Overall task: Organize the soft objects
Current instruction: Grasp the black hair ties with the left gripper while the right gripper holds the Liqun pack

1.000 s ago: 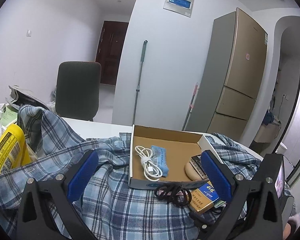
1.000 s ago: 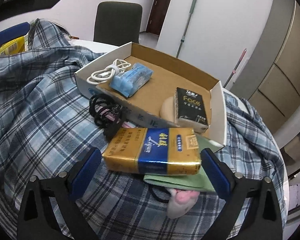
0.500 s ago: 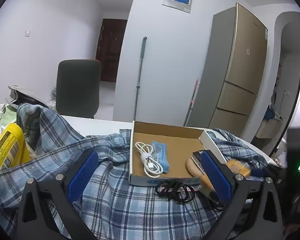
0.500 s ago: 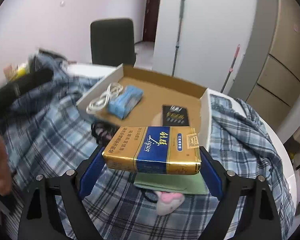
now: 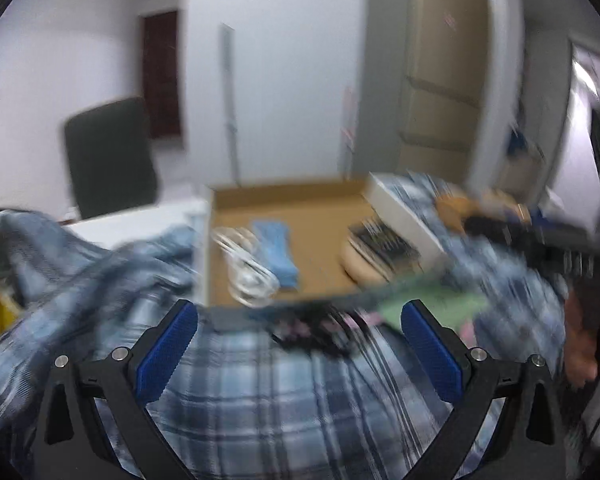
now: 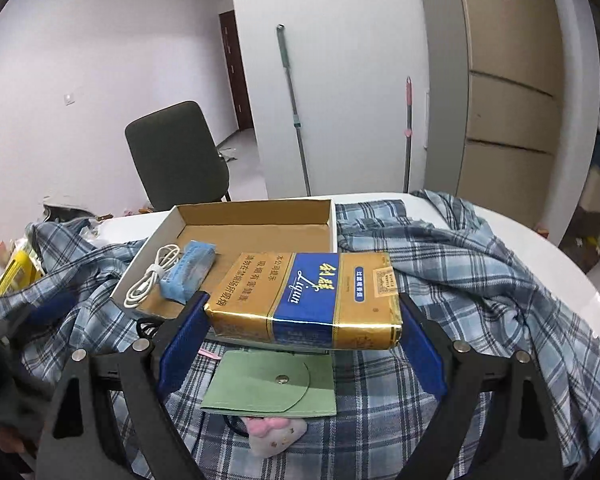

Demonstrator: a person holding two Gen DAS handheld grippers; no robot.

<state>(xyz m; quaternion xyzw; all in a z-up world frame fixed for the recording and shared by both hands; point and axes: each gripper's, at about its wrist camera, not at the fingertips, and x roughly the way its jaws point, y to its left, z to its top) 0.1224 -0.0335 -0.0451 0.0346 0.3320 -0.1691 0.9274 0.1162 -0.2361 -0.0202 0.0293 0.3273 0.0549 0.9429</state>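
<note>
My right gripper [image 6: 300, 320] is shut on a gold and blue carton [image 6: 308, 300] and holds it above the plaid shirt [image 6: 452, 272], in front of the open cardboard box [image 6: 256, 216]. The box holds a white cable [image 6: 152, 276] and a blue packet [image 6: 190, 268]. A green pouch [image 6: 272, 384] and a pink plush toy [image 6: 276, 432] lie on the shirt under the carton. My left gripper [image 5: 300, 352] is open and empty over the shirt [image 5: 280, 400], near a black cable [image 5: 312, 328]; that view is blurred. The box [image 5: 292, 208] lies beyond it.
A dark chair [image 6: 176, 152] stands behind the white table [image 6: 580, 280]. A yellow bottle [image 6: 14, 272] sits at the far left. A mop [image 6: 292, 108] leans on the wall, and a tall fridge [image 6: 512, 80] stands at the right.
My right gripper has lifted the carton higher off the pouch and moved it toward the box. My left gripper has swung, blurring its view.
</note>
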